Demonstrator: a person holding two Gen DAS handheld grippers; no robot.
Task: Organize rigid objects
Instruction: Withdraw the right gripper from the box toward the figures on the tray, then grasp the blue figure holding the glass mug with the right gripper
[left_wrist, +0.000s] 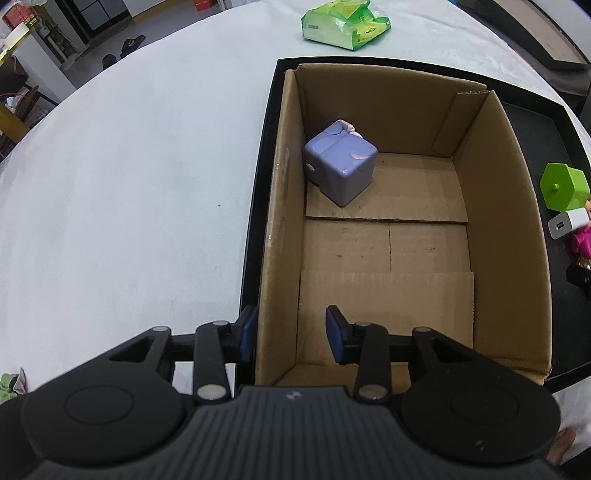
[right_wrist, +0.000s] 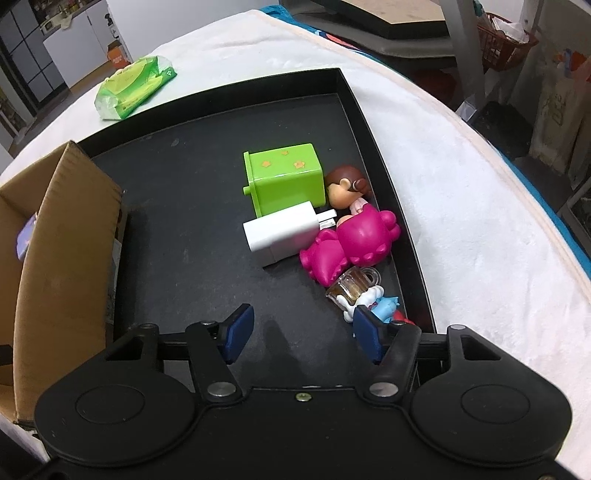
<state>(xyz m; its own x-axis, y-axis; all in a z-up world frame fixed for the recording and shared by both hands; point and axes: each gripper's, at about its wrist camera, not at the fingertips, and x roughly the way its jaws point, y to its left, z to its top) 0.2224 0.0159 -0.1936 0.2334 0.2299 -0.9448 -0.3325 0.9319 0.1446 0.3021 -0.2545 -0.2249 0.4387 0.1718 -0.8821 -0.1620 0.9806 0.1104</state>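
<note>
One cardboard box (left_wrist: 388, 229) holds one purple cube (left_wrist: 341, 164). Beside the box: one green block (right_wrist: 286, 177), one white charger (right_wrist: 282, 234), one pink toy (right_wrist: 354, 243), one doll (right_wrist: 345, 190), one tiny mug (right_wrist: 352, 284).

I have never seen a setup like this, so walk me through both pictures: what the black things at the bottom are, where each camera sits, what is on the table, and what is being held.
A person holds a two-finger claw in each hand, each carrying a camera looking along its fingers.

The left-wrist view shows the left claw straddling the near left wall of a cardboard box, one blue pad outside and one inside. Whether it pinches the wall is unclear. Inside lies a purple cube.

The right-wrist view shows the right claw, open and empty, above a black tray. The tray holds a green box, a white charger, a pink toy, a doll and a tiny mug. A green packet lies on the white cloth.
</note>
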